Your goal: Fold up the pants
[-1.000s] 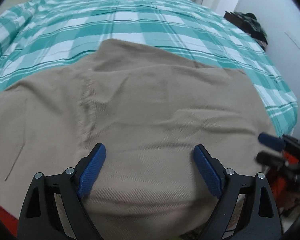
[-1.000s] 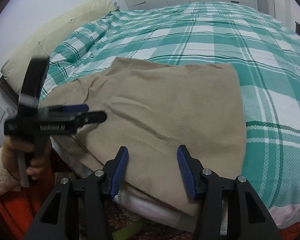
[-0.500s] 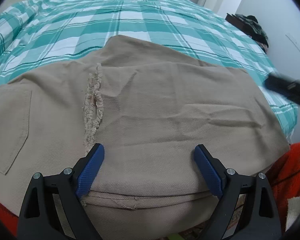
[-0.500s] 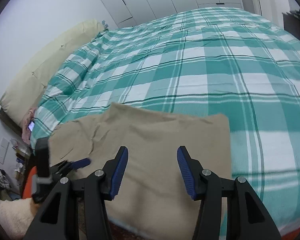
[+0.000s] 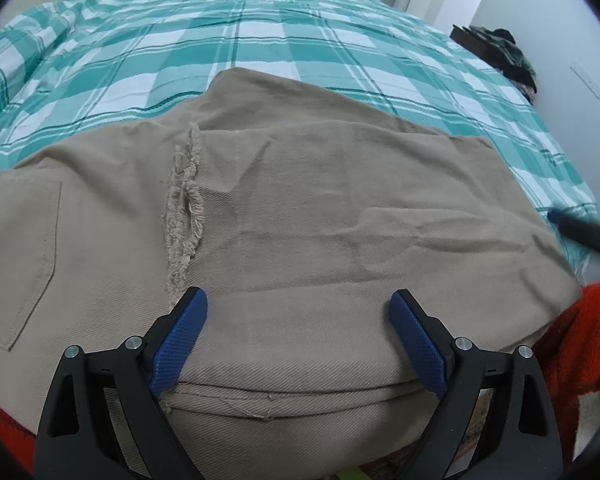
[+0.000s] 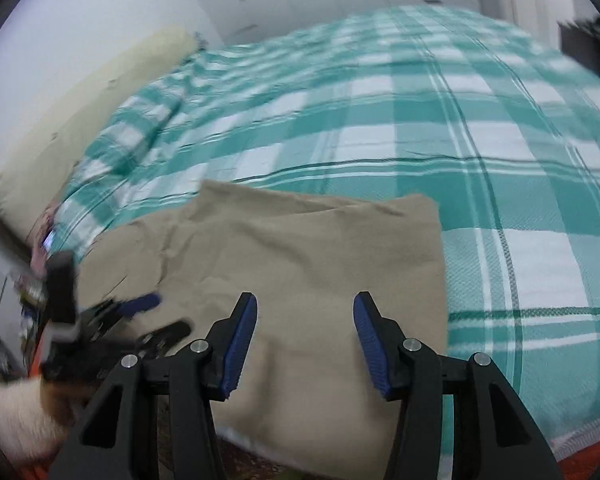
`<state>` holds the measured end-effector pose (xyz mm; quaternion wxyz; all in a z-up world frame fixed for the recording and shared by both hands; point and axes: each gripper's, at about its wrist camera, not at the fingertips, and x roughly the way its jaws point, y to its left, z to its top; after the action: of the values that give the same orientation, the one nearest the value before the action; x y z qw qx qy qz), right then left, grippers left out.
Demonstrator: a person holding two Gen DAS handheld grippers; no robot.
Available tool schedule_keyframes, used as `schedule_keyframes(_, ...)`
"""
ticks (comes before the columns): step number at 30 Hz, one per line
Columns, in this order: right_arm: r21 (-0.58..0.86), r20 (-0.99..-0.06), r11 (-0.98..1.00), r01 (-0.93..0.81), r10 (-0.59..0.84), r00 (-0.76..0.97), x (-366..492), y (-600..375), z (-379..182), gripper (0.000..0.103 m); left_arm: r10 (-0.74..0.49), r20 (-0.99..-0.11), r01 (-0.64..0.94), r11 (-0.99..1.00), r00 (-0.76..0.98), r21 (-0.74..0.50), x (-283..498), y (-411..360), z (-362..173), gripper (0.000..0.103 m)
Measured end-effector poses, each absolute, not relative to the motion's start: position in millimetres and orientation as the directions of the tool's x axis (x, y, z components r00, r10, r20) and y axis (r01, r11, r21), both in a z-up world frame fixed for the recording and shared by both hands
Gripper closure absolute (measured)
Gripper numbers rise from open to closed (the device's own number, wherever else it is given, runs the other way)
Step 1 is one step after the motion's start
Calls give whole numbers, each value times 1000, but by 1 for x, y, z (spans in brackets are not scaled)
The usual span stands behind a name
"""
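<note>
Left wrist view first: the pants are being shown folded over on themselves on the near edge of the bed, with a back pocket at the left, a frayed tear beside it, and the doubled hem lying just under the left gripper. Its fingers are being held wide apart above the cloth, nothing clamped between them. Compared with a second ago, the fabric is being seen sharply rather than blurred, and the tear and pocket, earlier hidden by motion, are now being shown plainly; the gripper itself is being kept where it was.

At the far right of that view, only a dark tip of the right gripper is being caught. In the right wrist view its fingers are being held apart and empty, and it is being lifted away from the folded edge, more bedspread being revealed than before. The fold is judged to be laid and released, so smoothing or a further fold is probably being prepared.
</note>
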<state>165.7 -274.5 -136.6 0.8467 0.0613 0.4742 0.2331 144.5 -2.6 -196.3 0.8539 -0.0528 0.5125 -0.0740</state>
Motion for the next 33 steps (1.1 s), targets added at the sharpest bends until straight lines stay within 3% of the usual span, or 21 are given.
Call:
schedule_keyframes(5, 313, -821, 882, -353, 438, 367, 143, -274, -183, 50, -166, -868, 85, 986, 468, -143, 143, -6, -198, 9)
schedule_keyframes(13, 320, -803, 883, -344, 445, 396, 141, -277, -184, 49, -170, -867, 87, 985, 468, -146, 144, -6, -198, 7)
schedule_keyframes(22, 242, -818, 885, -397, 406, 407, 134, -262, -184, 36, -170, -867, 87, 985, 468, -146, 144, -6, -198, 7)
schedule_keyframes(33, 279, -807, 879, -386, 432, 401, 135, -265, -183, 36, -169, -868, 86, 986, 468, -146, 143, -7, -198, 7)
